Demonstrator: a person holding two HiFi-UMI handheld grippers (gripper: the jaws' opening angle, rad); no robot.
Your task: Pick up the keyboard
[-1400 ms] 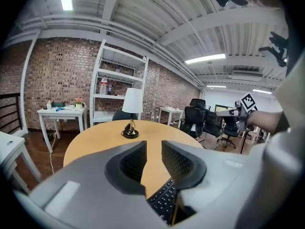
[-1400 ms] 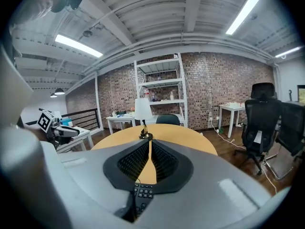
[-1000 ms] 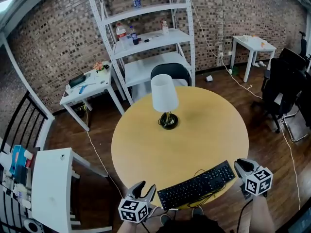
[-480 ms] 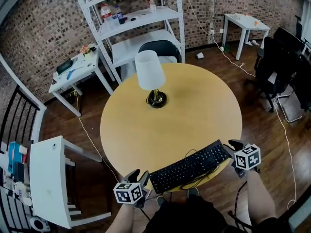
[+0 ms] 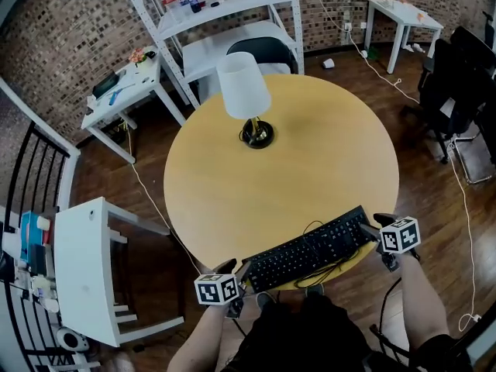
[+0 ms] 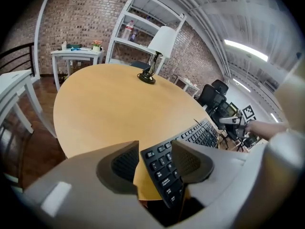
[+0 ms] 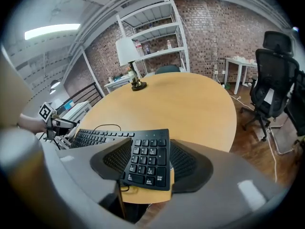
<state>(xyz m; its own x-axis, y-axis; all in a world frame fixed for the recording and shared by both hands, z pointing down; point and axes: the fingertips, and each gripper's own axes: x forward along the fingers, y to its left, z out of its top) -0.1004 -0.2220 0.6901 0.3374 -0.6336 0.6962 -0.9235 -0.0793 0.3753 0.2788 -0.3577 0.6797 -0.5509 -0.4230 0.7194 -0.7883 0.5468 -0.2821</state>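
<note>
A black keyboard [image 5: 310, 248] lies slantwise at the near edge of the round yellow table [image 5: 310, 161], its black cable looped beneath it. My left gripper [image 5: 235, 273] is at the keyboard's left end, which sits between its fingers [image 6: 155, 159]. At the right end my right gripper [image 5: 372, 229] straddles the number pad [image 7: 147, 159]. The jaws of both have just been opening and stand wide. The pads lie beside the keyboard's edges, and I see no squeeze on it. In each gripper view the keyboard [image 6: 202, 131] [image 7: 95, 137] runs off toward the other gripper.
A lamp [image 5: 244, 87] with a white shade stands at the table's far side, a black chair [image 5: 260, 49] behind it. White shelving [image 5: 209, 14] and small white tables [image 5: 120, 99] line the brick wall. Office chairs [image 5: 465, 84] stand at the right, a white table [image 5: 85, 270] at the left.
Both grippers have come in from beside the table's near edge to the keyboard's two ends. The keyboard has kept its place on the table.
</note>
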